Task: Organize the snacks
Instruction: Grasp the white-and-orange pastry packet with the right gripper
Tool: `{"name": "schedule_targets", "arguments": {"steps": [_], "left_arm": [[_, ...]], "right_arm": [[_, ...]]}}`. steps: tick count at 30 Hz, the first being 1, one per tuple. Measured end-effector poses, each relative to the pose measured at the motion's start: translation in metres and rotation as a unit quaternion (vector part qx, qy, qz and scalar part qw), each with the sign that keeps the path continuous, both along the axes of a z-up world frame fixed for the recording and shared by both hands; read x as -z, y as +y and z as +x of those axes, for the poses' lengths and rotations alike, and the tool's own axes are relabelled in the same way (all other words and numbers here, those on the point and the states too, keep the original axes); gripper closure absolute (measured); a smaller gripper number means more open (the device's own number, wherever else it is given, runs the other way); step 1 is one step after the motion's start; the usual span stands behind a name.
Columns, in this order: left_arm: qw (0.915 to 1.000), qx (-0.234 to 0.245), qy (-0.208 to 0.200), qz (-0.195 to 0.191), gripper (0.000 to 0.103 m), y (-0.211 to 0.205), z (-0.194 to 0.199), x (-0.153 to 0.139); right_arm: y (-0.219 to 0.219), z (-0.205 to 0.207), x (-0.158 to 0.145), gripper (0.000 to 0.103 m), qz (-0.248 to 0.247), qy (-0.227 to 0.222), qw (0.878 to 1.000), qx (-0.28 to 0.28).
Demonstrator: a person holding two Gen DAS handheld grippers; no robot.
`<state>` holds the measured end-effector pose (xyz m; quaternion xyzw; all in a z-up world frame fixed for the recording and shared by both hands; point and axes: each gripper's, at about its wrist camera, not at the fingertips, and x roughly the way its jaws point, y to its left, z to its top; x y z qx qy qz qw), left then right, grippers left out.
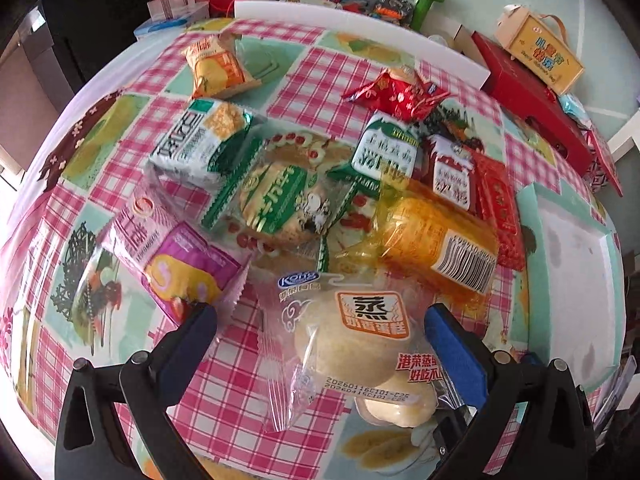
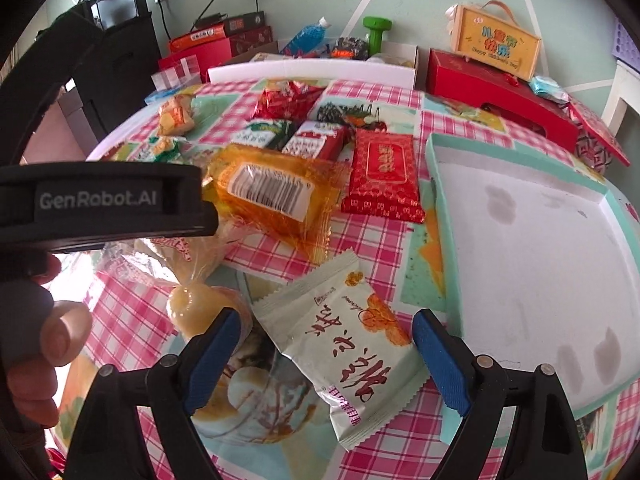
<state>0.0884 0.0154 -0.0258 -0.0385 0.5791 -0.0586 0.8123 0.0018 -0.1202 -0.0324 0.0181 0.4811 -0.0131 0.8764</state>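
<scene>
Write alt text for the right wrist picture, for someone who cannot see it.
The right gripper, jaws open, hovers over a pale green snack packet on a pink checked tablecloth. To the right lies an empty white tray with a teal rim; behind are an orange wrapped snack, a red packet and more snacks.

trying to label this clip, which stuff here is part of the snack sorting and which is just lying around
Part of the job:
- steamed cake pack between the open left tool
- pale green snack packet between the open right tool
- orange wrapped cake
- red packet
- teal-rimmed tray

Lying about:
- green dumbbell
- red gift box
- yellow gift case
- blue bottle
</scene>
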Motion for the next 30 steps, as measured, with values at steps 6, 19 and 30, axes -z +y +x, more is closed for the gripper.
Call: {"name": "schedule_targets", "arguments": {"steps": [6,19,30], "left_arm": [[0.9989,-0.018,0.042,0.011,0.0,0.007,0.0,0.015],[0.9976,-0.04,0.056,-0.001,0.004,0.022,-0.003,0.021],[0.9986,-0.019,0.046,-0.016,0.031,0.014,-0.003,0.012]], "right_arm": [[0.001,-0.002,0.002,0.013,0.012,0.014,1.0,-0.004],[0.003,-0.003,0.004,0.022,0.056,0.026,0.998,-0.007],[-0.013,-0.003,0.001,0.048,0.048,0.014,0.998,0.03]]}}
